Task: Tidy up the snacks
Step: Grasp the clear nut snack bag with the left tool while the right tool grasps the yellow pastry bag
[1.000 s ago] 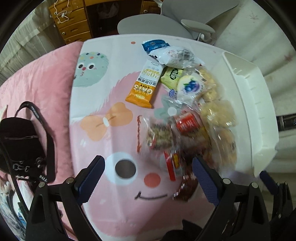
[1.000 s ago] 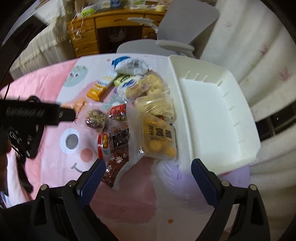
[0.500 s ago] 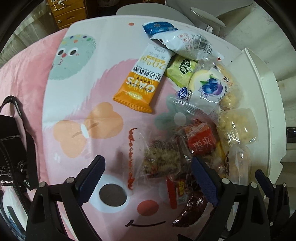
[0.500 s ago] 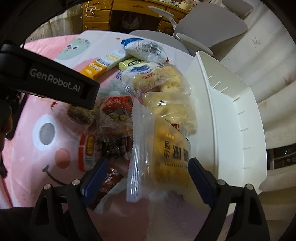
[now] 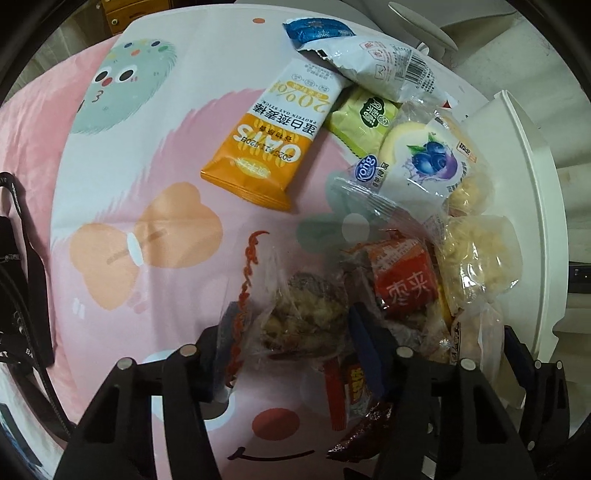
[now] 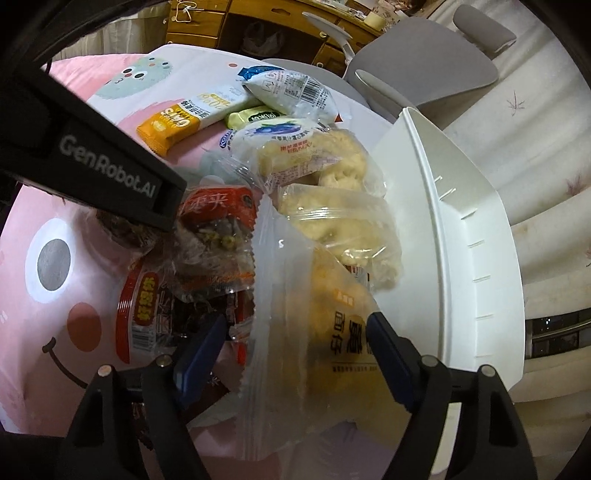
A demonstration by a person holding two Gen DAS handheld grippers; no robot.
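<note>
Snack packets lie heaped on a pink cartoon cloth (image 5: 147, 192) beside a white bin (image 5: 532, 184) (image 6: 461, 240). My left gripper (image 5: 295, 332) points down; its jaws are closing and both pads touch a clear packet of brown nut cake (image 5: 303, 314). My right gripper (image 6: 291, 350) straddles a clear bag of yellow snacks (image 6: 314, 332). Its jaws are closing too, and the left pad still stands off the bag. A red date packet (image 5: 402, 280) and bags of pale puffs (image 5: 476, 254) lie between the two grippers.
Farther back lie an orange oat bar (image 5: 273, 140), a green packet (image 5: 364, 122), a blueberry cake (image 5: 421, 158) and a white packet (image 5: 369, 62). A black strap (image 5: 22, 277) lies at the left. A grey chair (image 6: 424, 66) and wooden drawers (image 6: 207, 22) stand behind.
Both grippers have sunk onto the pile. The left jaws have narrowed sharply around the nut cake packet. The right jaws have narrowed a little around the yellow snack bag.
</note>
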